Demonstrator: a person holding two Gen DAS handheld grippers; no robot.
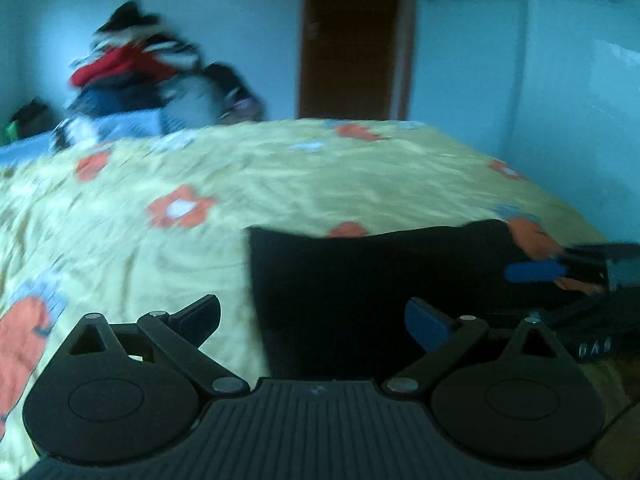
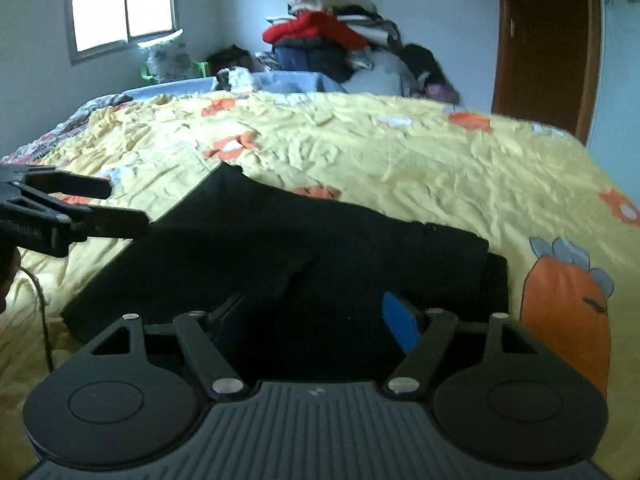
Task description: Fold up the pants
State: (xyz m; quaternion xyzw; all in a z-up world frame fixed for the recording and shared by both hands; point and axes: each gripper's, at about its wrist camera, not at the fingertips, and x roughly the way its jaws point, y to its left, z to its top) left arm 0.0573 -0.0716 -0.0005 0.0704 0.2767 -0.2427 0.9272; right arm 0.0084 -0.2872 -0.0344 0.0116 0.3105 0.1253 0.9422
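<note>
Right wrist | pants [image 2: 280, 248] lain crosswise just ahead of right gripper [image 2: 316, 316], nearer | both grippers spread, nothing grasped | left gripper [image 1: 312, 316] at pants' left edge

Both claws tilt downward with jaws spread, left claw [image 1: 312, 320] and right claw [image 2: 316, 320] (nothing gripped).

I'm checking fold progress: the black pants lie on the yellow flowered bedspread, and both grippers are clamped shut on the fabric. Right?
Not quite. The pants do lie on the bedspread, but both wrist views show the left gripper and right gripper open, gripping nothing.
</note>
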